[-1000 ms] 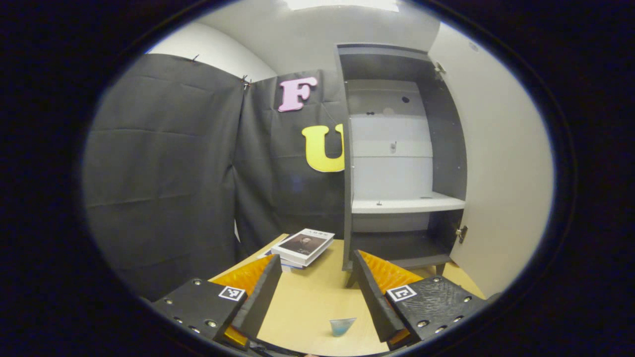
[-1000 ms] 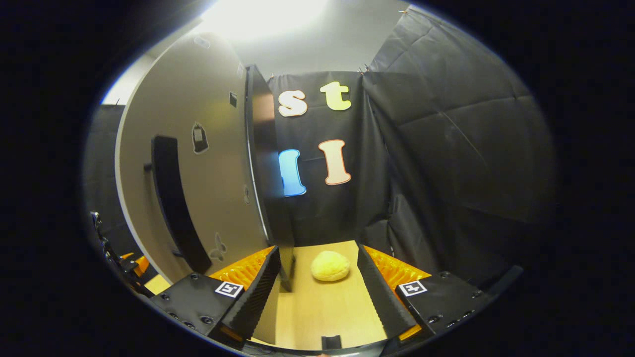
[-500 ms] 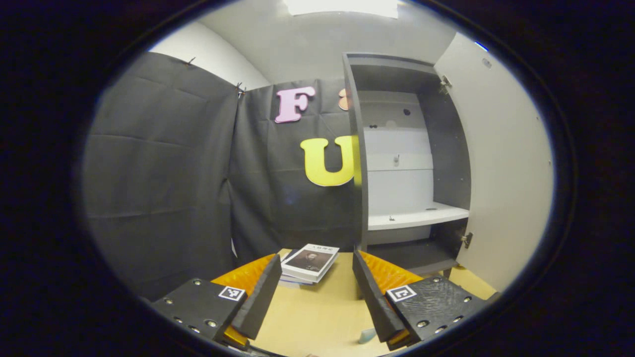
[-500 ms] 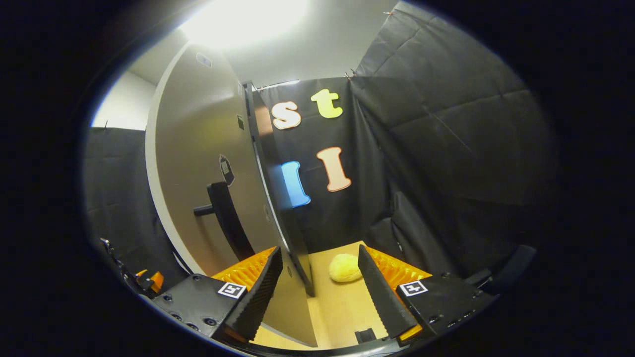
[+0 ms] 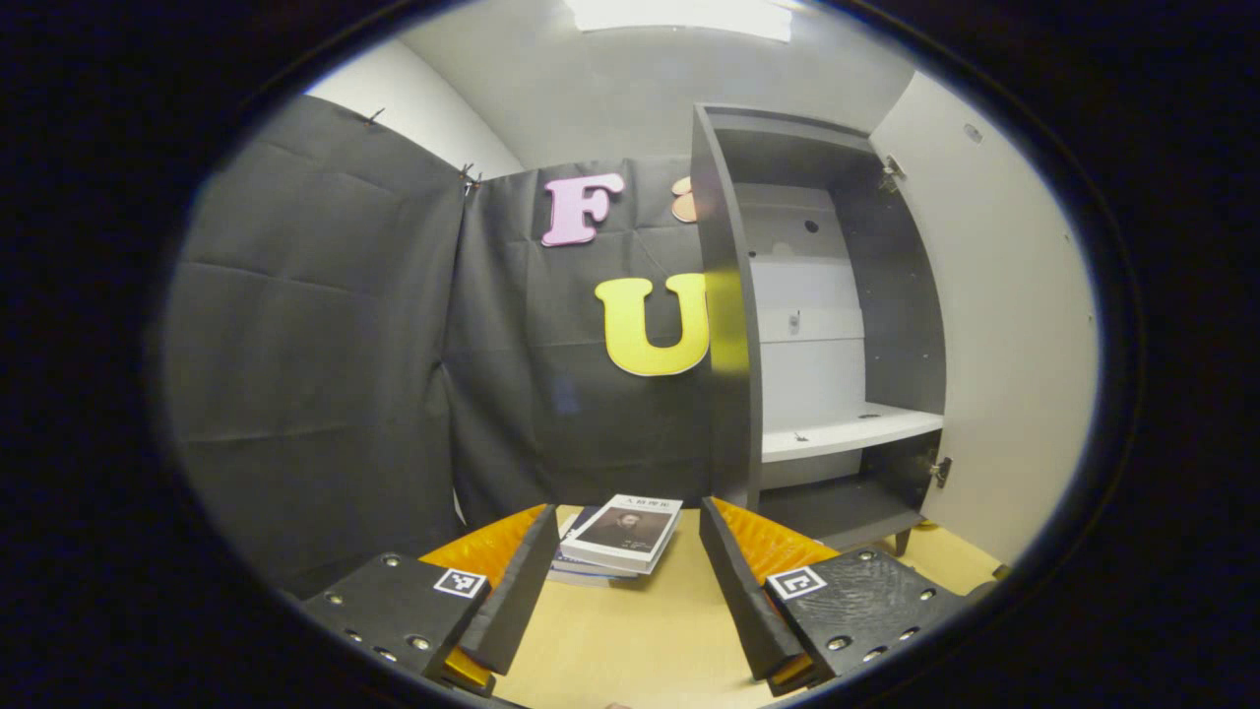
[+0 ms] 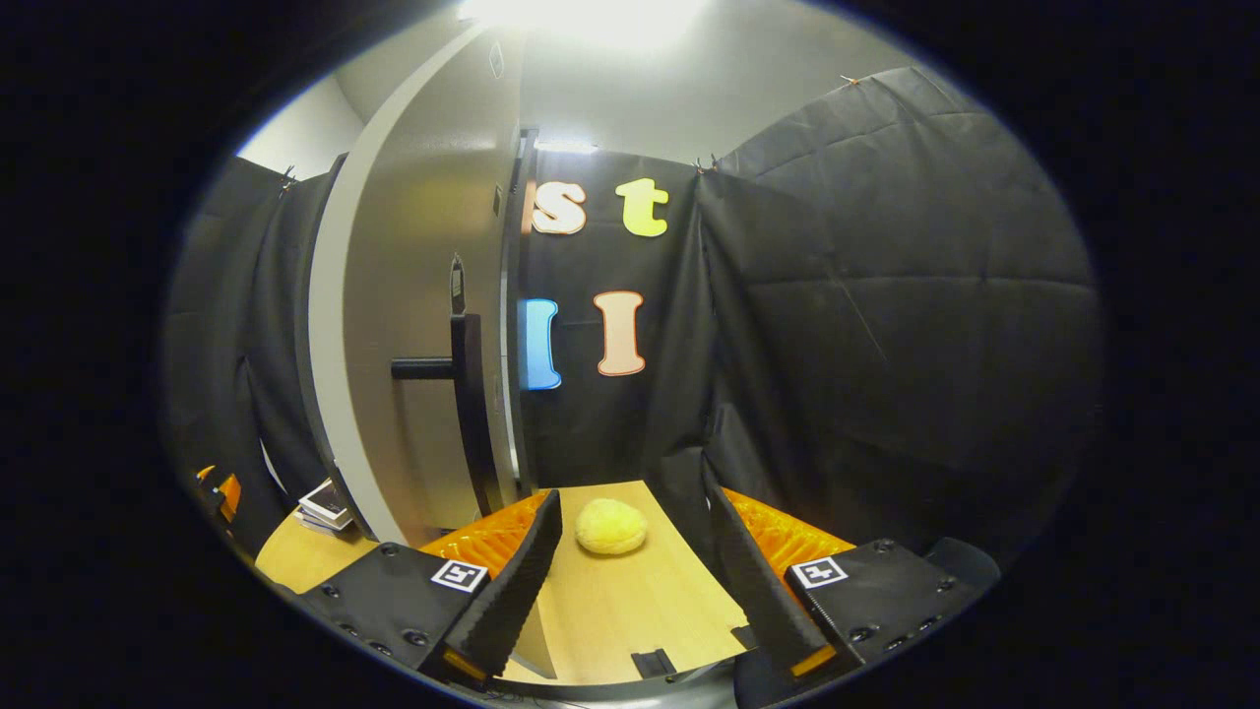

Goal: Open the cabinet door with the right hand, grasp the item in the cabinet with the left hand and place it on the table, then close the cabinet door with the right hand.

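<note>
The left gripper [image 5: 620,581] hangs spread and empty over the pale wooden table [image 5: 630,640]; the small blue-green cup seen beneath it a second ago has slipped out of frame. The right gripper [image 6: 630,581], also spread, has swung back from the grey cabinet door [image 6: 413,325], so closing remains (black bar handle [image 6: 468,404] untouched).

Light wood table [image 5: 630,630]: stack of books [image 5: 622,537] near far edge, just left of cabinet [image 5: 728,394] standing on its legs at far right. Yellow round item [image 6: 610,526] lies toward far edge, right of door.
</note>
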Tool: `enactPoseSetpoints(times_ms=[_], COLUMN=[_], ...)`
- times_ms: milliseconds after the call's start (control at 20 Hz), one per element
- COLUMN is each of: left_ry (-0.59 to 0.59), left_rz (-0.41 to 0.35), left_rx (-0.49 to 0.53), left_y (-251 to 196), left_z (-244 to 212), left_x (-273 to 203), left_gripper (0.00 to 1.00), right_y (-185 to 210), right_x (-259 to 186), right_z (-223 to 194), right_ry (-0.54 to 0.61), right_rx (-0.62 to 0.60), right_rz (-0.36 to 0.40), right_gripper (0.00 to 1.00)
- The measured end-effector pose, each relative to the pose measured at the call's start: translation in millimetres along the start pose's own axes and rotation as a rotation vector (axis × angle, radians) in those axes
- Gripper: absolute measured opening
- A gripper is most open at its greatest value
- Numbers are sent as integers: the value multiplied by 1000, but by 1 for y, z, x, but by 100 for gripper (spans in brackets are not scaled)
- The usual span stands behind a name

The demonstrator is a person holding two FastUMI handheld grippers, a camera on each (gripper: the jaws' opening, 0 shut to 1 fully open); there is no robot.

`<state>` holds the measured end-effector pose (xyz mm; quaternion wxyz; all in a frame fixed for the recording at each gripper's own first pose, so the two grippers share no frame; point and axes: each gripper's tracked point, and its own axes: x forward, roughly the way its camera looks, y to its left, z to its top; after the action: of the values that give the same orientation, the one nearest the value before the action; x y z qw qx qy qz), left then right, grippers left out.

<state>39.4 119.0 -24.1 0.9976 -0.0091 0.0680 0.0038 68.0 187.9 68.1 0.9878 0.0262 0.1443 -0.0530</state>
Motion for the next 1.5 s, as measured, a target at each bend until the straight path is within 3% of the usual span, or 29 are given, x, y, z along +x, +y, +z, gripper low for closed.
enactPoseSetpoints(times_ms=[150, 550, 850, 900, 950, 1100, 1150, 1200, 1500], left_ry=[7, 4, 4, 3, 5, 5, 5, 3, 10], left_rz=[-20, -46, -30, -26, -24, -13, -9, -4, 33], left_rx=[0, 11, 16, 18, 20, 24, 24, 22, 13], left_y=[9, 41, 74, 78, 81, 93, 96, 100, 124], left_z=[-5, -10, -16, -18, -18, -20, -20, -20, -25], left_x=[6, 9, 10, 10, 10, 8, 7, 6, 3], left_gripper=[88, 88, 88, 88, 88, 88, 88, 86, 88], right_y=[27, 98, 145, 152, 160, 178, 183, 190, 256], right_x=[-5, -19, -13, -12, -12, -5, -2, 2, 8], right_z=[-3, -6, -6, -5, -6, -6, -7, -6, -2], right_ry=[12, 16, 11, 11, 12, 15, 16, 15, 5], right_rx=[47, 28, 20, 20, 20, 21, 20, 17, 2], right_rz=[50, 146, 204, 216, 229, 271, 287, 306, 429], right_gripper=[96, 96, 96, 90, 96, 96, 90, 96, 97])
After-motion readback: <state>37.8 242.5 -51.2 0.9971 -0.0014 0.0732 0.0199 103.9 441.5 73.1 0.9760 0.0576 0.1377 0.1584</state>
